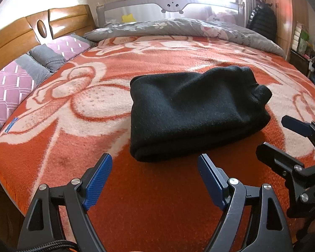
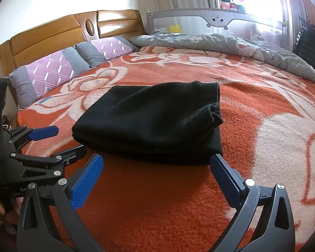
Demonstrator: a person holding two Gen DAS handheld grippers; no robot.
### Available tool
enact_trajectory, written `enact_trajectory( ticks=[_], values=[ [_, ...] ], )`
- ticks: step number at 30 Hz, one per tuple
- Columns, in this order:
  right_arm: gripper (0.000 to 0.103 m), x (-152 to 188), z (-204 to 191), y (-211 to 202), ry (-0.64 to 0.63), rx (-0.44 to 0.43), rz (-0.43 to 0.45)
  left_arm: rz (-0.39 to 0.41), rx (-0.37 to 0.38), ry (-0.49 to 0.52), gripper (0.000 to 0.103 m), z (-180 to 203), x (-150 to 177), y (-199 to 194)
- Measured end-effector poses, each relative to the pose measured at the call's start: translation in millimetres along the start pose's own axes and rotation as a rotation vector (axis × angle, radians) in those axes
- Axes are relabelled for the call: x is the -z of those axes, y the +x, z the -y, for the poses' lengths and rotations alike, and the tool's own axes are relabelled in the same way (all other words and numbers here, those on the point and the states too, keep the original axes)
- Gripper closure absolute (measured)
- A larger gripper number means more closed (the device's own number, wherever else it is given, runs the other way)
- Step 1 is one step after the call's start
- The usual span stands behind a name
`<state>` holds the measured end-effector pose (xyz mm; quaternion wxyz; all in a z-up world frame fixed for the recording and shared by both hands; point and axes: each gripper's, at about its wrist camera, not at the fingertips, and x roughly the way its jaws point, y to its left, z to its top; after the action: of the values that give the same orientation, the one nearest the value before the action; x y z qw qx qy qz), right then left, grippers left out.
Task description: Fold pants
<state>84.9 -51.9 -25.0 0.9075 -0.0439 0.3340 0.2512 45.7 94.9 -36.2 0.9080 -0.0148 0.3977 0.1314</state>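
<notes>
- The bed, covered by an orange blanket with a pale flower pattern, fills both views; a grey duvet lies along its far side, purple-and-grey pillows line the wooden headboard, and a grey bed rail stands beyond.
- The black pants lie near the middle of the blanket as a compact, thick, roughly rectangular bundle of several stacked layers, with a rounded folded edge facing the cameras. At the right end some bunched fabric sticks out a little, so that end is less tidy than the rest.
- Judging by that shape, the folding looks essentially done; at most a small tuck or smoothing of the right end remains, and nothing lies spread out waiting to be folded.
- The left gripper hovers just short of the near edge of the bundle, its blue-padded jaws spread wide with nothing between them.
- The right gripper sits likewise close to the near edge, jaws wide apart and empty; its right fingertip appears very close to the bundle's corner, though contact cannot be confirmed.
</notes>
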Motion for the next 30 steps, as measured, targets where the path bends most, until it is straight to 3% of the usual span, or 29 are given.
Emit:
enact_trajectory(
  ticks=[30],
  values=[
    [0.001, 2.5, -4.2, -1.7, -0.002, 0.000, 0.010, 0.023, -0.002, -0.004, 0.017, -2.1, -1.4, -5.2]
  ],
)
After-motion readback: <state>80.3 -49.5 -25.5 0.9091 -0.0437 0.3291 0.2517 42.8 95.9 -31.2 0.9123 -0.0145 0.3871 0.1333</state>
